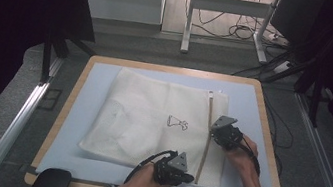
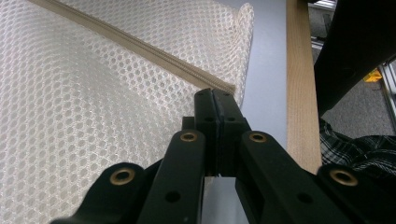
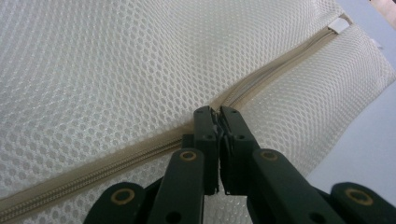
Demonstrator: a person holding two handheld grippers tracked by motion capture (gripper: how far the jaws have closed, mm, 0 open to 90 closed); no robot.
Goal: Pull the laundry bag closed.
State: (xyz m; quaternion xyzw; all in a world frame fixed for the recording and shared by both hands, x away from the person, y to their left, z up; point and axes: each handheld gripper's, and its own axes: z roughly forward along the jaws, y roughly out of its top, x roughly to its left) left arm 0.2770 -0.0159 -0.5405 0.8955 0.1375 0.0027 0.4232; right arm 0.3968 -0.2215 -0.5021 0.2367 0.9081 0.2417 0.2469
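- On the blue-topped bench [image 1: 101, 75] lies a white mesh laundry bag [image 1: 150, 121], flat, its beige zipper [image 1: 207, 135] running along the person's right side.
- Left claw [image 1: 185, 176] is pressed together at the near end of the zipper; in the left gripper view [image 2: 215, 100] the tips meet right where the zipper tape ends, seemingly pinching that end.
- Right claw [image 1: 213, 130] sits midway along the zipper, jaws pressed together; the right gripper view [image 3: 218, 116] shows something small caught between the tips, probably the slider pull.
- Step in hand, as judged: anchoring the bag's end while working the slider along the track.
- Next move likely calls for a straight pull along the zipper line, with the left claw holding the fabric taut so the mesh does not bunch.
- Hard to tell: the slider is hidden by the tips, so whether the zipper is open or closed stays unclear.
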